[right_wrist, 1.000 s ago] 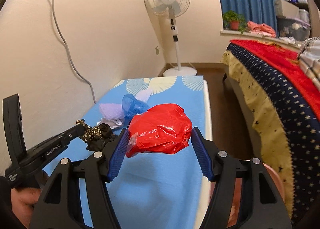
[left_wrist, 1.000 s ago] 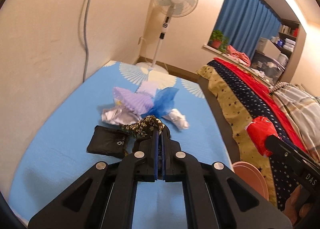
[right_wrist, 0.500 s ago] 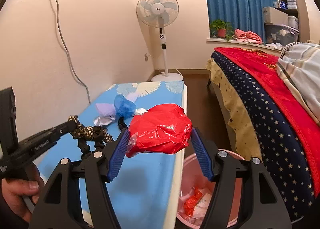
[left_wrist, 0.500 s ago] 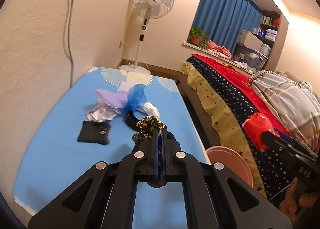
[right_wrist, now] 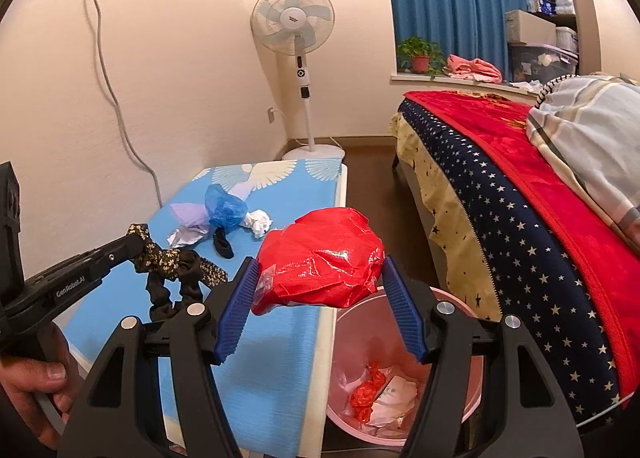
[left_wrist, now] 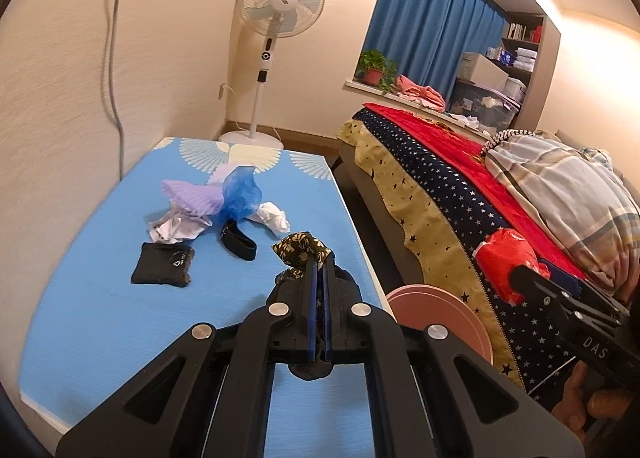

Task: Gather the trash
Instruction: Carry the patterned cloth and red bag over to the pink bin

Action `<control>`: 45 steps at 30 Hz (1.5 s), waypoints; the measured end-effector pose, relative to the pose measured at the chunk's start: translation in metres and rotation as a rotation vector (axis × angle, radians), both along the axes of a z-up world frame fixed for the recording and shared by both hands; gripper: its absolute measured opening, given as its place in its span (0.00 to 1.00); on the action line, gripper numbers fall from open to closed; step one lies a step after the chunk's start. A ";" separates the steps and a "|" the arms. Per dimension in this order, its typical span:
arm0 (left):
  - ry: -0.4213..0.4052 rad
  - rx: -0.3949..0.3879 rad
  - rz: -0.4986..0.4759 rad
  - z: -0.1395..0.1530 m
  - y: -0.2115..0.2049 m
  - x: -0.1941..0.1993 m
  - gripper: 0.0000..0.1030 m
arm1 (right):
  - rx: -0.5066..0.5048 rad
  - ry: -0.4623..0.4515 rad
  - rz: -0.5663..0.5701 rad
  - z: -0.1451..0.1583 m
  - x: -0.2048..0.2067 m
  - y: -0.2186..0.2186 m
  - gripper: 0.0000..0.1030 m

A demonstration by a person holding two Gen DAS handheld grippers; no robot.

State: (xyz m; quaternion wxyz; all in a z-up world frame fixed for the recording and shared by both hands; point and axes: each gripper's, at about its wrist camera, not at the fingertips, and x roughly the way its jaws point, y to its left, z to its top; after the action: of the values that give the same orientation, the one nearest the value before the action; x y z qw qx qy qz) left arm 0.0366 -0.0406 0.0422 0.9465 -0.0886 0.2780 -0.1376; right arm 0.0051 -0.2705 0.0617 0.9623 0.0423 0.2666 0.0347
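Right tongs: clamped on a red bag, held above the near rim of the pink bin, which stands on the floor between tabletop and bed and already holds scraps.

Left tongs: nearly closed, pinching a patterned cloth, raised over the right edge of the blue tabletop.

Remaining on tabletop, far left: blue bag, lilac wrapper, white paper, crumpled foil, black band, black pouch.

Step in hand, as judged: carrying two items to the bin. Next move calls for centring the red bag over the opening and spreading the right tongs, then swinging the cloth across to follow.
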 end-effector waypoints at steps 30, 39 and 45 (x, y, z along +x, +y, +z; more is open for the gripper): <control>-0.017 0.014 -0.063 0.002 -0.037 0.012 0.02 | -0.017 0.009 -0.092 -0.005 0.006 -0.020 0.62; -0.018 0.011 -0.099 0.000 -0.052 0.016 0.02 | -0.029 0.018 -0.149 -0.007 0.008 -0.032 0.62; -0.016 -0.005 -0.125 0.000 -0.066 0.019 0.02 | -0.041 0.025 -0.203 -0.008 0.008 -0.044 0.62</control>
State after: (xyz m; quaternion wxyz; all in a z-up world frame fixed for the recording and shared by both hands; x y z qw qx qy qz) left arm 0.0560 -0.1067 0.0423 0.9380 -0.0726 0.2752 -0.1979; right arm 0.0135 -0.3147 0.0538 0.9581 0.0500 0.2737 -0.0687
